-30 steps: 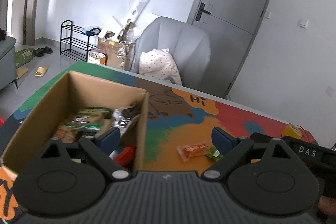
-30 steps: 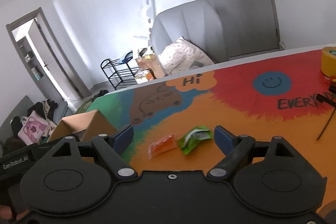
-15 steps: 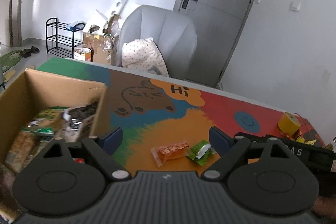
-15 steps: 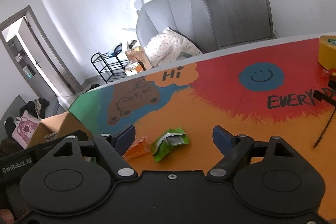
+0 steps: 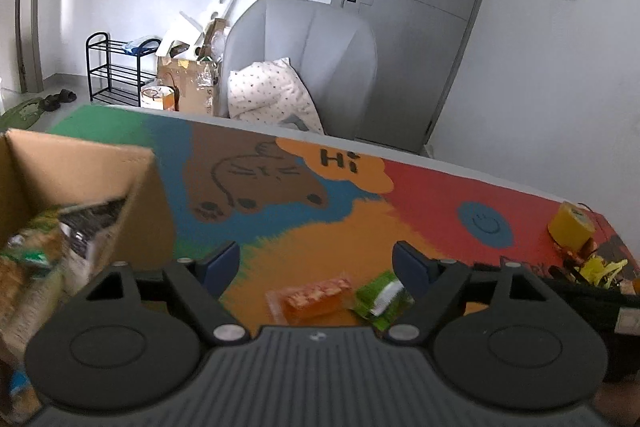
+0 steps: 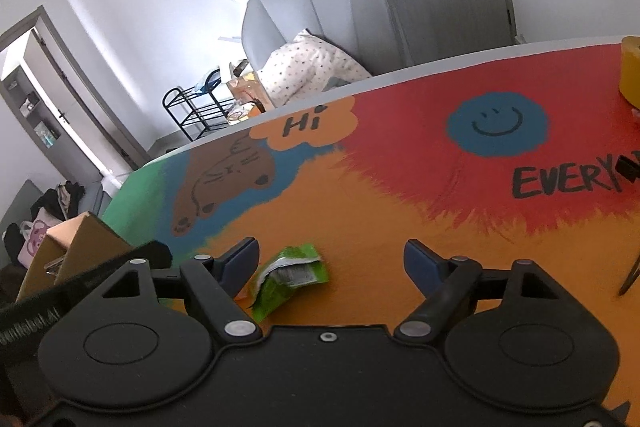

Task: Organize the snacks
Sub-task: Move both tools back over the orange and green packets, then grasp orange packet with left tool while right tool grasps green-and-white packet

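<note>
An orange snack packet [image 5: 314, 297] and a torn green packet [image 5: 380, 301] lie side by side on the painted table mat [image 5: 420, 195]. My left gripper [image 5: 314, 259] hovers just above and before the orange packet. Its jaws are closing with nothing pressed between the pads. A cardboard box [image 5: 80, 163] holding several snack packs [image 5: 60, 227] stands at the left. In the right wrist view the green packet [image 6: 292, 273] lies low between the fingers of my right gripper [image 6: 330, 257], nearer the left finger. That gripper is open and touches nothing.
A yellow tape roll [image 5: 570, 227] and small clutter sit at the table's far right end. A grey armchair [image 5: 304, 47] with a spotted pillow stands behind the table. The left gripper's body [image 6: 80, 279] shows at the right view's left edge, before the box [image 6: 80, 239].
The left gripper has swung right, from over the box to the two packets, and its jaws have narrowed a little. The right gripper has come down closer to the green packet.
</note>
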Tool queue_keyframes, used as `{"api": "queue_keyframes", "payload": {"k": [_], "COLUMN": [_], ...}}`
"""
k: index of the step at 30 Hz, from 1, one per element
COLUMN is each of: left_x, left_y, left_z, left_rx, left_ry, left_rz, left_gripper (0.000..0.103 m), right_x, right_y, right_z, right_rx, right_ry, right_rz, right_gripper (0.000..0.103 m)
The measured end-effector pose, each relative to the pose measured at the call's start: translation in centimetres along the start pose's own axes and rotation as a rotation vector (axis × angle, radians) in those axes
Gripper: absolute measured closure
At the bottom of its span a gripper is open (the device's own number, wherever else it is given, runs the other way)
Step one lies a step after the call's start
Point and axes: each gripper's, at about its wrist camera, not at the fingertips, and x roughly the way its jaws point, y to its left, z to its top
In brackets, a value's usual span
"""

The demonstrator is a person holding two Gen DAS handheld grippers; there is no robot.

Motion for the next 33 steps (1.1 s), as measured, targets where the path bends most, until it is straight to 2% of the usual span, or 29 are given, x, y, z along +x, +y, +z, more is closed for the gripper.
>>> {"api": "queue_keyframes", "payload": {"k": [2,5,14,23,26,28,30,33], "left_x": [0.8,2.3,5.0,5.9,5.7,5.5,5.4,5.1], "left_y": [-0.4,0.1,0.1,-0.3,-0.5,-0.5,-0.2,0.4], "left_z": [-0.4,-0.9,-1.9,-2.7,-2.9,-3.0,-3.0,-2.8], "left_rx": [0.015,-0.029,-0.049,-0.061,-0.045,-0.035,-0.034,-0.052], "left_ry": [0.008,0.053,0.094,0.079,0.072,0.070,0.071,0.083], "left_rz": [0.007,0.015,0.052,0.106,0.126,0.117,0.096,0.075], "left_gripper": [0.020,0.020,0.020,0.020,0.031,0.047,0.054,0.057], "right_x": [0.2,0.5,1.1,1.8,2.0,2.1,2.2,2.4], "right_y": [-0.3,-0.6,-1.5,-1.0,-0.5,-0.4,-0.2,0.2], "right_z": [0.0,0.0,0.1,0.4,0.4,0.3,0.2,0.1], "right_rx": [0.004,0.004,0.013,-0.005,-0.019,-0.026,-0.031,-0.042], "right_ry": [0.005,0.013,0.024,0.030,0.034,0.040,0.047,0.054], "right_rz": [-0.002,-0.007,-0.015,-0.008,-0.003,0.002,0.007,0.009], "right_gripper": [0.022,0.025,0.026,0.026,0.026,0.026,0.026,0.026]}}
